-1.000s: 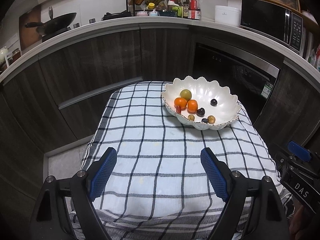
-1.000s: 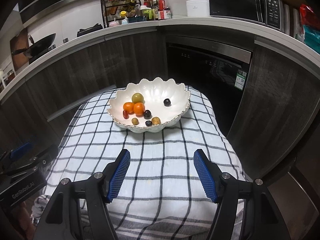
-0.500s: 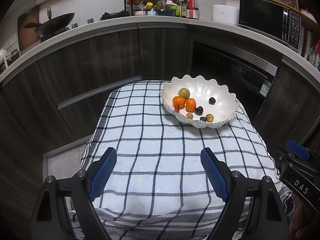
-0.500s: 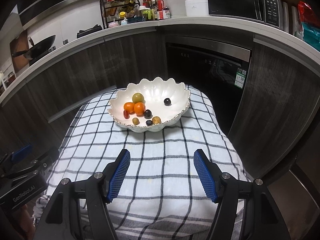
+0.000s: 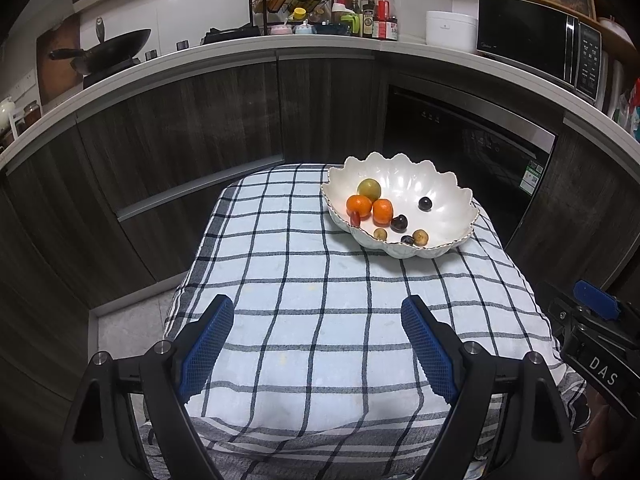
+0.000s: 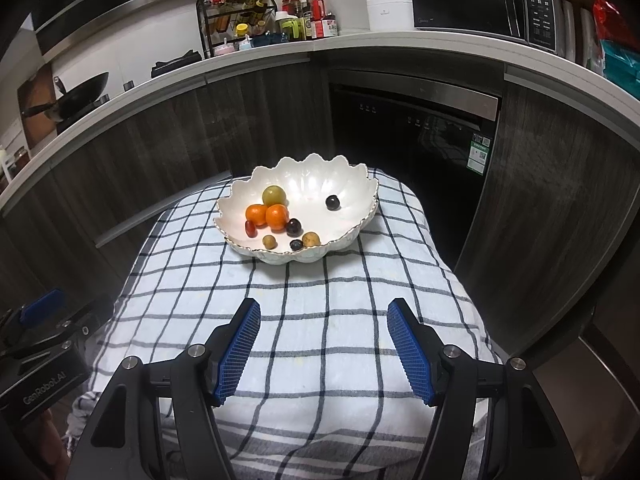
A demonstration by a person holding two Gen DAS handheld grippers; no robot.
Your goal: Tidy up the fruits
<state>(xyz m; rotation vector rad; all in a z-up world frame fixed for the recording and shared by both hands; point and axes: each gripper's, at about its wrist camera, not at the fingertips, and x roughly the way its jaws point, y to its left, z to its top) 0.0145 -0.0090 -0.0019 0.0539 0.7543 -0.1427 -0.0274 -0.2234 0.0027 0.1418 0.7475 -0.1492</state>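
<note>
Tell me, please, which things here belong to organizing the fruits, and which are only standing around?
For the job:
- white bowl
- two oranges
- green fruit
- dark fruits
- small brown fruits
- left gripper and right gripper, both open and empty

Just around:
- checked cloth
- wok
- spice rack
- microwave

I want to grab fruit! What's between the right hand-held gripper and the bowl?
Only bare checked cloth lies between the right hand-held gripper and the white bowl, seen from the right wrist.

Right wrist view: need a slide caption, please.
Open right tongs hover over the checked cloth, facing a scalloped white bowl of small fruits.
</note>
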